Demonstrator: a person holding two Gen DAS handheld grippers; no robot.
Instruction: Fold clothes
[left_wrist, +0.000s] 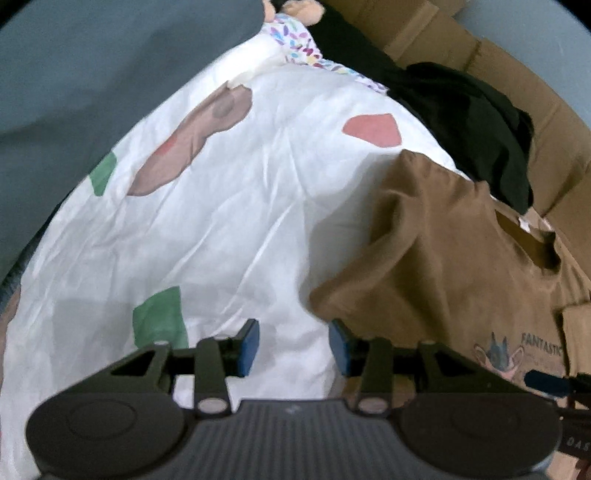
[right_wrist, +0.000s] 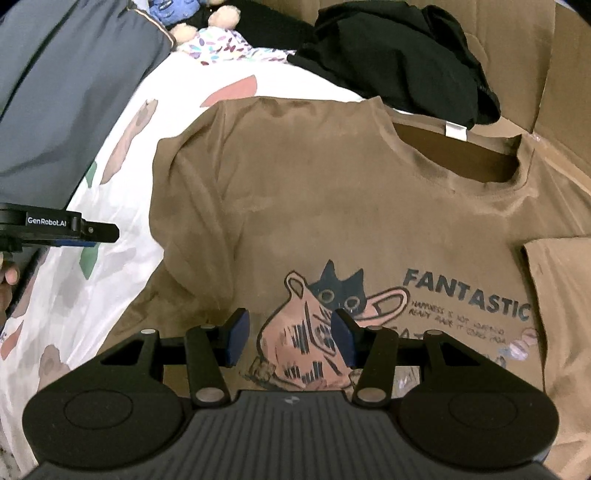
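A brown T-shirt (right_wrist: 332, 206) lies face up on the white patterned sheet (right_wrist: 122, 258), showing a cat print (right_wrist: 317, 325) and the word FANTASTIC. Its collar (right_wrist: 458, 155) points to the far right. One sleeve (right_wrist: 192, 184) is spread to the left, and a brown flap (right_wrist: 557, 280) lies over the right side. My right gripper (right_wrist: 291, 339) is open just above the print, with nothing between its blue pads. My left gripper (left_wrist: 293, 347) is open over the sheet, its right pad by the shirt's (left_wrist: 443, 266) sleeve edge. From the right wrist view it (right_wrist: 92, 232) appears side-on at the left.
A black garment (right_wrist: 399, 55) lies in a heap beyond the collar. Flattened cardboard (right_wrist: 554, 81) lines the far right. A grey pillow (right_wrist: 74, 92) borders the sheet on the left, and a plush toy (right_wrist: 218, 22) lies at the far end. A hand (right_wrist: 7, 280) shows at the left edge.
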